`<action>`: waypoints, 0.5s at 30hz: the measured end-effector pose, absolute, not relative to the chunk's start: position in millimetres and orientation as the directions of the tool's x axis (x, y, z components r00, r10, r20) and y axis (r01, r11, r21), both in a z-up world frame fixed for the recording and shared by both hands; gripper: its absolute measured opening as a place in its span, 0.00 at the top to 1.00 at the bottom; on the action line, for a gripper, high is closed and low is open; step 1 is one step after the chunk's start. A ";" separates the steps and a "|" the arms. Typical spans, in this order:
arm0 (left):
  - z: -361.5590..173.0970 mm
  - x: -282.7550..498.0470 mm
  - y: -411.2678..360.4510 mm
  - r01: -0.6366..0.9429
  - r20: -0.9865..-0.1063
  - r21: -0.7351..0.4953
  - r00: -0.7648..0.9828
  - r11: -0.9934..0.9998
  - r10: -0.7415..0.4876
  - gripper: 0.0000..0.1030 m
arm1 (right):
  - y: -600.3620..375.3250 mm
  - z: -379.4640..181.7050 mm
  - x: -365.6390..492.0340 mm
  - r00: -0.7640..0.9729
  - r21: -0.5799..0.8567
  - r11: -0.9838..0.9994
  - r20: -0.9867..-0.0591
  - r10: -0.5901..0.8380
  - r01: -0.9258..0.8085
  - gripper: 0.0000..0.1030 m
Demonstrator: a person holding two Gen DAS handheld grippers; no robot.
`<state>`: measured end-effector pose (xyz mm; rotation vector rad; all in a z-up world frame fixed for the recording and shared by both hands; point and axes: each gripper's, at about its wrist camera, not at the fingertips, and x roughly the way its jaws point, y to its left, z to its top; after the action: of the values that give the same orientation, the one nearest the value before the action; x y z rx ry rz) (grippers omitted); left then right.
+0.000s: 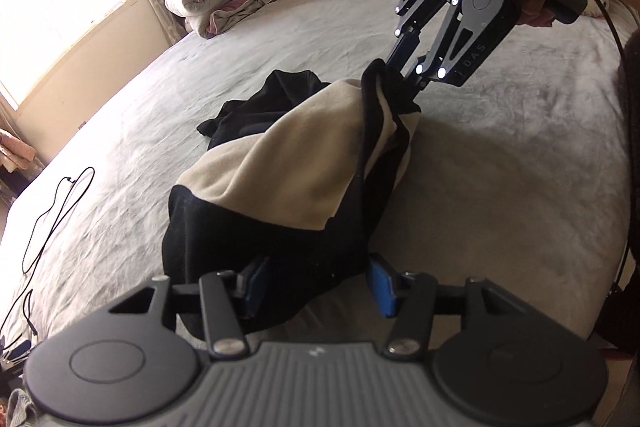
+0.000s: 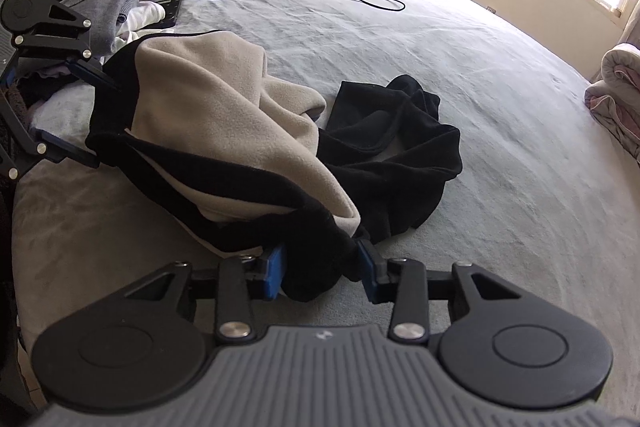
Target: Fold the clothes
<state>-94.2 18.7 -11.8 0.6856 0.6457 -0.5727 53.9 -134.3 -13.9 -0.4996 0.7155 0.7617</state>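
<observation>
A black garment with a beige fleece lining [image 2: 216,107] is held stretched above the grey bed [image 2: 500,115]. One black edge is clamped in the left gripper [image 1: 316,287], the jaws narrowed on thick cloth. The opposite hem is pinched by the right gripper [image 2: 322,273].

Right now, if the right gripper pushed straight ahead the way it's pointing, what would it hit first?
The right gripper already has the black and beige garment between its fingers, so pushing on would likely just bunch it up. Its black heap lies just beyond on the bed.
</observation>
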 end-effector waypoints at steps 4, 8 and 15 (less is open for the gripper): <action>-9.7 -86.9 23.9 0.623 -0.691 0.368 0.680 0.690 -0.245 0.75 | -129.5 -11.6 52.7 0.529 -0.146 0.649 -0.721 0.447 -0.747 0.77; -1.2 -82.6 36.1 0.558 -0.653 0.294 0.710 0.776 -0.263 0.83 | -126.9 -5.4 51.9 0.567 -0.123 0.700 -0.691 0.448 -0.703 0.87; 13.6 -74.9 57.4 0.432 -0.581 0.143 0.765 0.891 -0.278 0.88 | -126.2 8.9 41.7 0.671 -0.080 0.818 -0.620 0.406 -0.569 0.92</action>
<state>-74.9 57.4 13.6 0.2770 0.5830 -0.3911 41.7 -126.2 8.9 -0.2775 0.6254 0.5573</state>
